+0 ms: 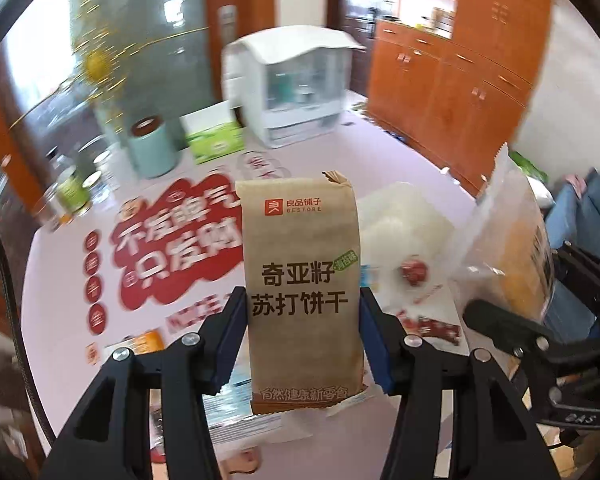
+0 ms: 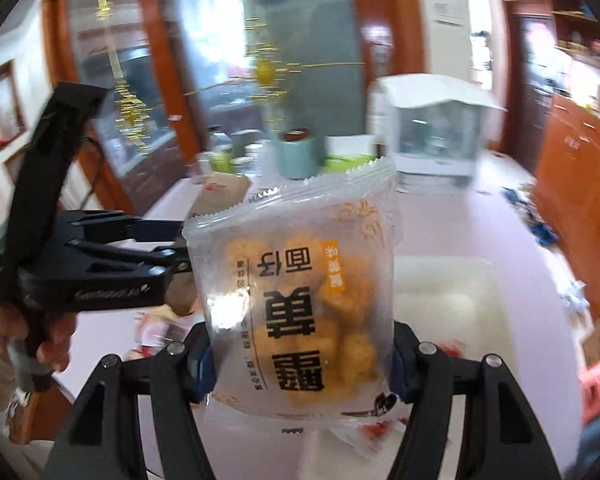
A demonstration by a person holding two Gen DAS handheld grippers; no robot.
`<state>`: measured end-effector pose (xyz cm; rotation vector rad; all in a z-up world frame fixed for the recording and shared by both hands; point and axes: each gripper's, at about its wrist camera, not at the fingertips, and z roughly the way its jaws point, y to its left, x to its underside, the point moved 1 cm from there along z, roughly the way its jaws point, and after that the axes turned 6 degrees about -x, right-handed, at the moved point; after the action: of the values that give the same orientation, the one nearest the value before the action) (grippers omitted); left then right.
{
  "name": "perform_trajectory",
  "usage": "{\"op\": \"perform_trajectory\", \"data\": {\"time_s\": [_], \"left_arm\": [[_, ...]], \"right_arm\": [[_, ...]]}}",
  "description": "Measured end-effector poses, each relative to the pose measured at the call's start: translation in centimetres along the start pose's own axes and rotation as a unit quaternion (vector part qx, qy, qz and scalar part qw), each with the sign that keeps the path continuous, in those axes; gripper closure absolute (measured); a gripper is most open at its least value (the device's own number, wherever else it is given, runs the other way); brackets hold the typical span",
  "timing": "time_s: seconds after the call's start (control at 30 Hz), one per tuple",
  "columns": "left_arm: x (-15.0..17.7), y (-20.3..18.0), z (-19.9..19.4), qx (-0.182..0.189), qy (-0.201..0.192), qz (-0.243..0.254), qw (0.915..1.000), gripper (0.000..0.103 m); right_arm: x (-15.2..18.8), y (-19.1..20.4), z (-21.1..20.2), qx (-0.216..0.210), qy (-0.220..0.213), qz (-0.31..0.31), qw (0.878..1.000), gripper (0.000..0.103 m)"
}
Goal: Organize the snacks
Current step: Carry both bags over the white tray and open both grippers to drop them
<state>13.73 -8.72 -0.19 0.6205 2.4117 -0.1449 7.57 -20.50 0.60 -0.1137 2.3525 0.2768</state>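
Note:
A brown paper cracker packet (image 1: pixel 300 264) stands upright between the blue pads of my left gripper (image 1: pixel 302 300), which is shut on it above the table. A frosted packet of yellow puffed snacks (image 2: pixel 300 280) is clamped upside down in my right gripper (image 2: pixel 300 332). In the left wrist view that frosted packet (image 1: pixel 508 240) hangs at the right, by the right gripper's black fingers (image 1: pixel 500 314). A white translucent container (image 1: pixel 404 220) (image 2: pixel 444 300) sits on the table below both. In the right wrist view a hand (image 2: pixel 56 336) holds the left gripper's handle.
On the pink tablecloth (image 1: pixel 380 152) stand a teal cylinder (image 1: pixel 152 148), a green tissue box (image 1: pixel 212 136), a white lidded rack (image 1: pixel 288 88) and jars (image 1: pixel 72 188). Small red snack packets (image 1: pixel 436 326) lie by the container. Wooden cabinets (image 1: pixel 460 80) line the right.

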Motion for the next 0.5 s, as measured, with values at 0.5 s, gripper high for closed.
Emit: {"op": "perform_trajectory", "data": {"time_s": [0.5], "left_arm": [[-1.6, -12.1, 4.9, -0.004, 0.031, 0.069, 0.9971, 0.050]], "right_arm": [[5.5, -9.7, -2.6, 0.122, 0.011, 0.117, 0.986, 0.036]]}}
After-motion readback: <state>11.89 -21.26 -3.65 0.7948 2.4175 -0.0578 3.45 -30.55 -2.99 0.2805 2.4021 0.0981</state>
